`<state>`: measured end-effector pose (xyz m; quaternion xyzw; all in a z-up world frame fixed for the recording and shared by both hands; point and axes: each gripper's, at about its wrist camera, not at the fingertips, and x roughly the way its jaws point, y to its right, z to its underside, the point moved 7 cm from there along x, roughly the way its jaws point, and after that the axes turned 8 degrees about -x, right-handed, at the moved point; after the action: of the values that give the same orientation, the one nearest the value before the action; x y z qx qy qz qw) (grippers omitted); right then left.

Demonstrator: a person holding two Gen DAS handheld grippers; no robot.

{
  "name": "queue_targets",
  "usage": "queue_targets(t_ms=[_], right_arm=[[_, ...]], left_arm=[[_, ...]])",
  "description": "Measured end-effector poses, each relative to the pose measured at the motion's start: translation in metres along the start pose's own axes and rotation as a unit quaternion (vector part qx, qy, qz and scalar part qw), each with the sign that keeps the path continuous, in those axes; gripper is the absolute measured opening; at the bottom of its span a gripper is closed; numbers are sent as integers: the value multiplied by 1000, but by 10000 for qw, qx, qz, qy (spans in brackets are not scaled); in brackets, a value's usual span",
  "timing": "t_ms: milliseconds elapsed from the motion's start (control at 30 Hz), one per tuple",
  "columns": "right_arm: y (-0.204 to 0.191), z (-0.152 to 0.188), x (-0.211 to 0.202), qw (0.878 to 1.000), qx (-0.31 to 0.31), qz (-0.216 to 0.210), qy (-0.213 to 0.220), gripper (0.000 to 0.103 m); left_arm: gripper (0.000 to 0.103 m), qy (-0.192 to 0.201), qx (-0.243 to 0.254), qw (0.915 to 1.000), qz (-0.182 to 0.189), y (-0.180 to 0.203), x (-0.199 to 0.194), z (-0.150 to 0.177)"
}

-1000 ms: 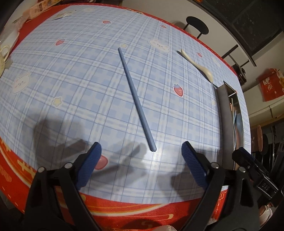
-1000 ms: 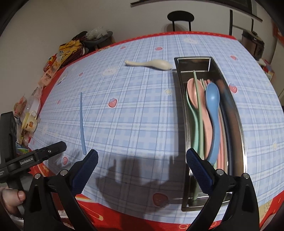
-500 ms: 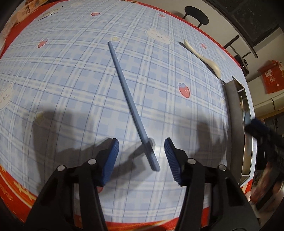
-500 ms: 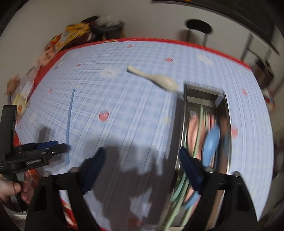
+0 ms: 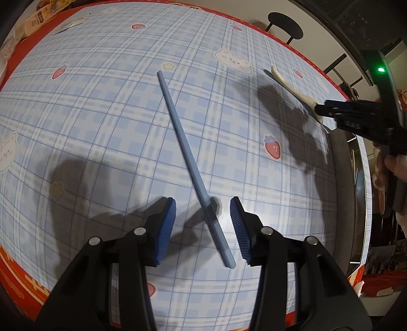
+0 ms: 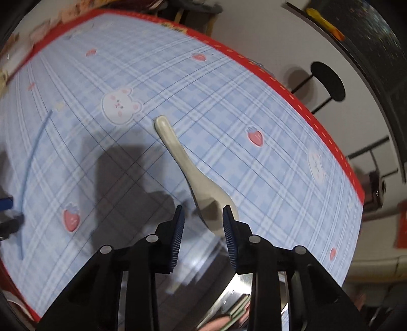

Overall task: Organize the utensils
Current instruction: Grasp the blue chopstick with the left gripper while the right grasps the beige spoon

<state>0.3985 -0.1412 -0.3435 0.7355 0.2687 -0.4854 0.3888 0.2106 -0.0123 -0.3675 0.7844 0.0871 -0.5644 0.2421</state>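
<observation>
A long blue chopstick [image 5: 188,163] lies slantwise on the blue checked tablecloth. Its near end sits between the fingers of my left gripper [image 5: 203,216], whose jaws are closing; the pads stand clear of the stick on both sides. A cream spoon [image 6: 188,168] lies on the cloth with its bowl toward me. My right gripper [image 6: 202,217] hangs over that bowl, jaws closing, the right pad close to the bowl's edge and no clear pressing contact. From the left wrist view the right gripper [image 5: 320,112] shows at the spoon [image 5: 292,87]. The chopstick [image 6: 28,163] shows blurred at the far left.
A steel tray [image 6: 203,285] with pastel utensils lies just beneath the right gripper, also at the right edge of the table as the tray [image 5: 338,178]. A black stool [image 5: 285,28] stands beyond the table's red border. Snack packets [image 5: 38,17] lie at the far left corner.
My right gripper swung from above the tray over to the cream spoon, rolling as it went, and its jaws narrowed. My left gripper came down over the chopstick's near end and narrowed around it.
</observation>
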Motion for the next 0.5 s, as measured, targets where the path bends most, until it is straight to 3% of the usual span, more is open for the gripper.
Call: queue_targets(t_ms=[133, 500], right_arm=[[-6, -5, 8, 9992, -268, 302, -58, 31], [6, -12, 25, 9970, -289, 660, -293, 31]], left_arm=[[46, 32, 14, 10000, -22, 6, 3, -3], [46, 75, 19, 10000, 29, 2, 2, -1]])
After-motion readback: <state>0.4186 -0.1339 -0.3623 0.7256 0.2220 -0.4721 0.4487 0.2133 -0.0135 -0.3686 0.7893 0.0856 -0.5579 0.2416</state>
